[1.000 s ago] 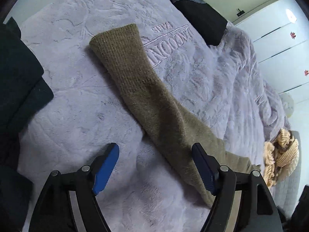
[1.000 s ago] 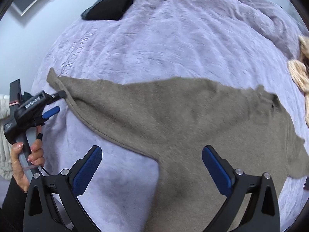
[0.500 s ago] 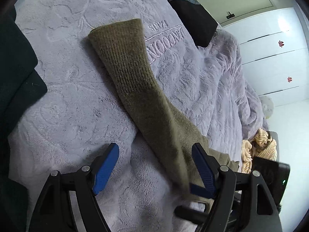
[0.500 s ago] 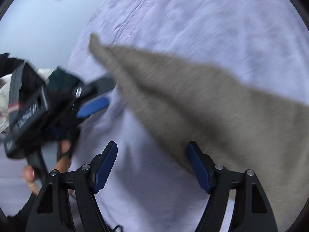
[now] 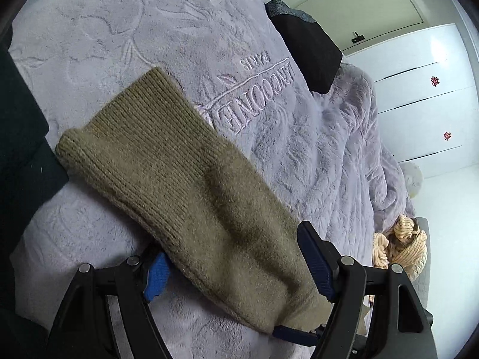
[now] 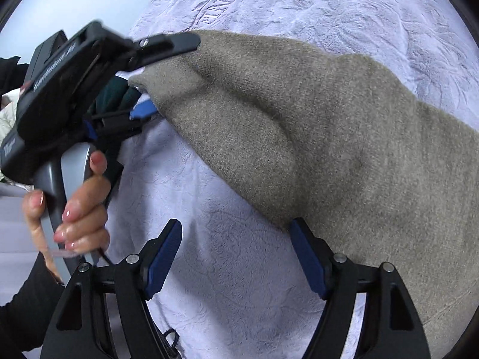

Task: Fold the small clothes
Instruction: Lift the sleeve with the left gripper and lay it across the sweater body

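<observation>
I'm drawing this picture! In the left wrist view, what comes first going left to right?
Dark cloth → olive sleeve → black cushion → tan knit bundle → white drawers.

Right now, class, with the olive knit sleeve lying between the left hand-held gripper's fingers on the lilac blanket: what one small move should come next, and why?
Probably close the left hand-held gripper on the olive sleeve. Its blue fingers already straddle the sleeve, one on each side, with the pads not visibly pressing. The right hand-held gripper stands open at the sweater's lower edge, over the lilac blanket, so the sleeve looks like the part to take first.
</observation>
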{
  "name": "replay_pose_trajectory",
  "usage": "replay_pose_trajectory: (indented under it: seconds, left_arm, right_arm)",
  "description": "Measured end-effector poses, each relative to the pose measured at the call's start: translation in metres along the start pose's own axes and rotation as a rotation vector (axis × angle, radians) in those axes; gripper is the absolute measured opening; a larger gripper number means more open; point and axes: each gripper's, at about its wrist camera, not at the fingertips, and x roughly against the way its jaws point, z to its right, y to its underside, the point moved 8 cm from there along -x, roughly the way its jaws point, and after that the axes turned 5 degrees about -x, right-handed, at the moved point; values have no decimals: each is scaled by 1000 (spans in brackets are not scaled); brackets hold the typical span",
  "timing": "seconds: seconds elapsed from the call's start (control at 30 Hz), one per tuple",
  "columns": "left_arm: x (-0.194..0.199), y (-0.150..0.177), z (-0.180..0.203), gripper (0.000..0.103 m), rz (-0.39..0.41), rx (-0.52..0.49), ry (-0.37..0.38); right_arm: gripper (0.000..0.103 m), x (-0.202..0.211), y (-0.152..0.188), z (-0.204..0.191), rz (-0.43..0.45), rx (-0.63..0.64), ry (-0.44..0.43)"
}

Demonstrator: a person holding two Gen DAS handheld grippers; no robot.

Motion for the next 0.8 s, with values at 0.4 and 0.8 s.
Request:
replay_pose_trajectory:
  seconds: [0.4, 0.8]
  left_arm:
    - [15, 0, 44, 10, 95, -218, -151]
    - [24, 67, 237, 10, 40, -544, 103]
  right_arm:
    - [78, 32, 25, 11, 59, -35, 12]
    - [78, 153, 80, 107, 258, -291, 92]
